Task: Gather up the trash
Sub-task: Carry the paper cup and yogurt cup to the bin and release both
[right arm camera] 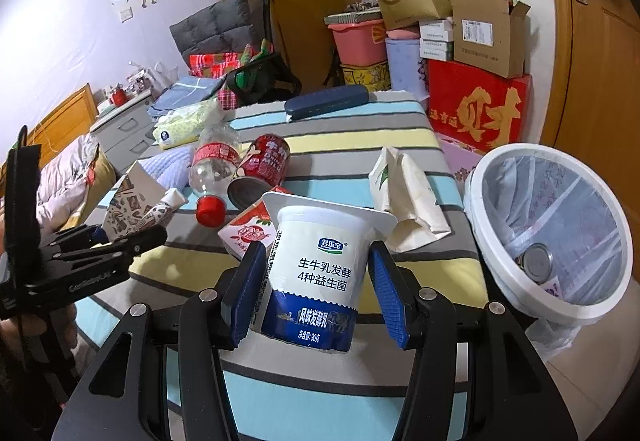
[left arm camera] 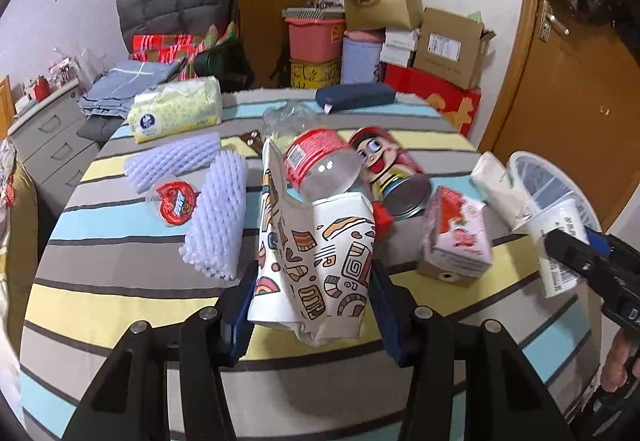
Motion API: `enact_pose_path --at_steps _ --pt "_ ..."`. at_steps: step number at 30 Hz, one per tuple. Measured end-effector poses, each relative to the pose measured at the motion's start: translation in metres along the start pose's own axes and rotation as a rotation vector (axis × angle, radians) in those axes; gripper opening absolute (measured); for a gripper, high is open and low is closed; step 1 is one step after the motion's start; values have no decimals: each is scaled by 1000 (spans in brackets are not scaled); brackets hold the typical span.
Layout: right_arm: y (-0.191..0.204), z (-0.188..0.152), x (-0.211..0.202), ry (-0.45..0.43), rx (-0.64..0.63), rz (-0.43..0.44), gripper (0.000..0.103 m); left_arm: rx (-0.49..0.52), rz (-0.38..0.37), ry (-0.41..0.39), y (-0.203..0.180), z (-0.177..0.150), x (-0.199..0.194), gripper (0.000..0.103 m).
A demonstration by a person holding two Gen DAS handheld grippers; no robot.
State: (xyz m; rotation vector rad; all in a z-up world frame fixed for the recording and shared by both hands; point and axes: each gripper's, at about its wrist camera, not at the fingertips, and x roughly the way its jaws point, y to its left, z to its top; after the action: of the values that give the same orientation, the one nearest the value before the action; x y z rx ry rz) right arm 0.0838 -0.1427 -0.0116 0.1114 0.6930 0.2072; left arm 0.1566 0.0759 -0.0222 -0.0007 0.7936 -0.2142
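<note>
Trash: scattered over a striped table (left arm camera: 120, 281), with two pieces already in the grippers.
Paper cup (left arm camera: 316, 265): patterned, torn open at the rim, clamped between the pads of the left gripper (left arm camera: 316, 317), above the table's near half.
Cup handling: probably very light and soft; the wall is crumpled at its base, so a squeeze low on the body holds it, but it will deform and could slide out.
Yogurt pot (right arm camera: 316, 273): white and blue, upright, gripped across its middle by the right gripper (right arm camera: 316, 293), at the table's near edge.
Pot handling: thin plastic, likely empty and light, fairly stiff at the flanged rim; the smooth sides look slippery, so mid-body under the flange seems the safest hold.
Bin (right arm camera: 560, 225): white, lined with a clear bag, just beside the table on the right; a can lies inside it.
Bottle (right arm camera: 212, 169): clear plastic, red cap, lying beside the red can (right arm camera: 260, 169); both round, apt to roll, best taken across the body.
Carton (left arm camera: 456, 237): small red-and-white box, stiff flat faces, easy to pinch.
Foam nets (left arm camera: 216, 213): white, squashy, near weightless.
Paper bag (right arm camera: 404, 201): cream, creased, standing near the bin; soft, take by a fold.
</note>
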Motion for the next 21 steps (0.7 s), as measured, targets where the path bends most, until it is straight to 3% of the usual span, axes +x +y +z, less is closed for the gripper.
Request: enact_pose_path --at_steps 9,21 --pt "-6 5 -16 -47 -13 -22 54 48 -32 -69 -35 8 -33 52" --pt "-40 10 -38 -106 9 -95 54 114 -121 -101 -98 27 -37 52"
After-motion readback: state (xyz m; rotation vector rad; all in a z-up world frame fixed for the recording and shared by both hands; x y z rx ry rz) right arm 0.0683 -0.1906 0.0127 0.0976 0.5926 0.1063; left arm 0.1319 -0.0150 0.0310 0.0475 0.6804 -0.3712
